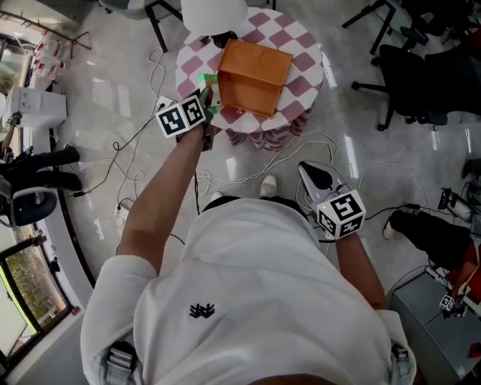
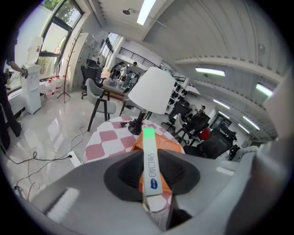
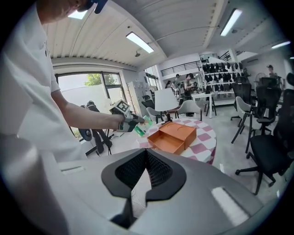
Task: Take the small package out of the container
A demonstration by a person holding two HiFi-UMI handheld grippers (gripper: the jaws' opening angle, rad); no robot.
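Observation:
An orange box (image 1: 254,74), its drawer pulled open toward the left, stands on a round table (image 1: 301,83) with a pink-and-white checked cloth. My left gripper (image 1: 207,99) hangs over the table's left edge beside the drawer, shut on a small white package with a green end (image 1: 209,81). In the left gripper view the package (image 2: 149,158) stands edge-on between the pads, with the orange box (image 2: 165,143) behind it. The right gripper view shows the package (image 3: 143,124) lifted clear of the box (image 3: 174,135). My right gripper (image 1: 314,177) is low by my body, jaws together and empty.
A white lamp (image 1: 214,13) with a black base stands at the table's far side. Cables (image 1: 150,128) and a power strip (image 1: 120,216) lie on the glossy floor left of the table. Black office chairs (image 1: 421,75) stand to the right.

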